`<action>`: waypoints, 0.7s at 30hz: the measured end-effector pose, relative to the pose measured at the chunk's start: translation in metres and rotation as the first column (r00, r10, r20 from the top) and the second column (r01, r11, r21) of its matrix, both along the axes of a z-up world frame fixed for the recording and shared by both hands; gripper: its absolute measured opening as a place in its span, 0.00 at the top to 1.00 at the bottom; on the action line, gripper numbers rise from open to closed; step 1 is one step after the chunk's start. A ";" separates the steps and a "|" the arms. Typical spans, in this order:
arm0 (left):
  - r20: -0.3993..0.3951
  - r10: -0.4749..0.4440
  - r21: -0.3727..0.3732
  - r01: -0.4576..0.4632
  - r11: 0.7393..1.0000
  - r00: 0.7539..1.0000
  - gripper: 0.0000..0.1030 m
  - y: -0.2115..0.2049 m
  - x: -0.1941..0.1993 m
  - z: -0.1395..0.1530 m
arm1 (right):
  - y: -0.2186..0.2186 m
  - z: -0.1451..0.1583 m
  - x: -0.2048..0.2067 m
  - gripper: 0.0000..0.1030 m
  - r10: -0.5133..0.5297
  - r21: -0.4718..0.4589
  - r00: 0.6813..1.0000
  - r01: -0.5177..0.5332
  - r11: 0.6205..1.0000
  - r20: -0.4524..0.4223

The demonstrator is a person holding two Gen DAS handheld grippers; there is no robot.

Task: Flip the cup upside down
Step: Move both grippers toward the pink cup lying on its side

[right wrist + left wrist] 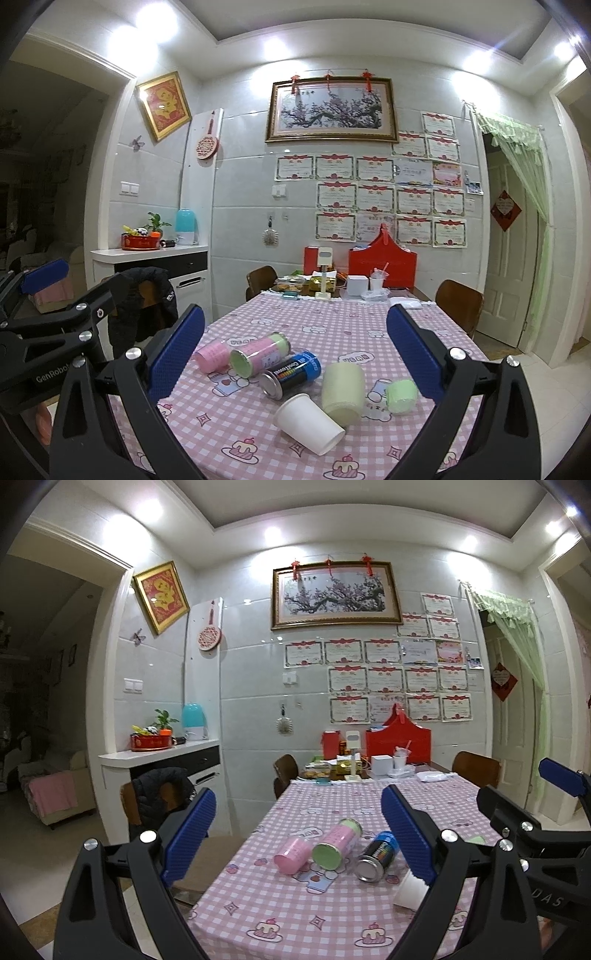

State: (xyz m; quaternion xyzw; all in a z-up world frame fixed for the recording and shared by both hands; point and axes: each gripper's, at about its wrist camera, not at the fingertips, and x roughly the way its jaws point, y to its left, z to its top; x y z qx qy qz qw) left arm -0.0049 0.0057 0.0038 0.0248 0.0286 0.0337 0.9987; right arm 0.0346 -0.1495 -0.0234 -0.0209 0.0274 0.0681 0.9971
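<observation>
Both grippers, left (pixel 298 837) & right (pixel 295 350), level above worktop (pixel 332 325) near edge, fingers wide, holding nothing, white paper cup (pixel 309 423) on its side, inside not visible, beside cream roll (pixel 342 391)

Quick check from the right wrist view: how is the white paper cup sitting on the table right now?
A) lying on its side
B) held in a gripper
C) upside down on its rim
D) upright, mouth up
A: the white paper cup lies on its side on the checked tablecloth, clear of both open grippers.
</observation>
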 end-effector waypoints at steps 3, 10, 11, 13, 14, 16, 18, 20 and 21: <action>0.007 0.025 -0.001 -0.025 1.000 1.000 0.13 0.003 -0.002 0.002 | 0.002 0.000 0.005 0.08 0.040 0.002 0.999 -0.040 0.999 0.003; 0.028 0.094 0.016 -0.095 0.995 0.995 0.13 0.007 -0.006 0.003 | 0.007 0.000 0.011 0.08 0.094 0.014 0.996 -0.093 0.996 -0.014; 0.022 0.094 0.014 -0.095 0.995 0.995 0.13 0.007 -0.005 0.003 | 0.008 0.000 0.012 0.08 0.099 0.015 0.995 -0.099 0.995 -0.015; 0.015 0.097 0.005 -0.097 0.995 0.995 0.13 0.008 -0.004 0.004 | 0.010 0.000 0.014 0.08 0.118 0.019 0.993 -0.117 0.993 -0.019; 0.013 0.102 0.001 -0.102 0.995 0.995 0.13 0.009 -0.003 0.003 | 0.010 0.000 0.015 0.08 0.130 0.021 0.991 -0.129 0.991 -0.021; 0.012 0.113 0.002 -0.113 0.994 0.994 0.13 0.010 -0.003 0.003 | 0.011 -0.001 0.017 0.08 0.153 0.031 0.988 -0.152 0.988 -0.028; 0.009 0.117 -0.002 -0.117 0.993 0.993 0.13 0.011 -0.003 0.001 | 0.011 -0.002 0.019 0.08 0.172 0.043 0.985 -0.170 0.984 -0.035; 0.003 0.121 -0.003 -0.120 0.993 0.993 0.13 0.012 -0.002 0.001 | 0.011 -0.001 0.021 0.08 0.180 0.049 0.983 -0.178 0.983 -0.042; 0.000 0.124 -0.002 -0.124 0.992 0.992 0.13 0.012 -0.001 0.001 | 0.011 -0.002 0.022 0.08 0.181 0.049 0.983 -0.179 0.983 -0.044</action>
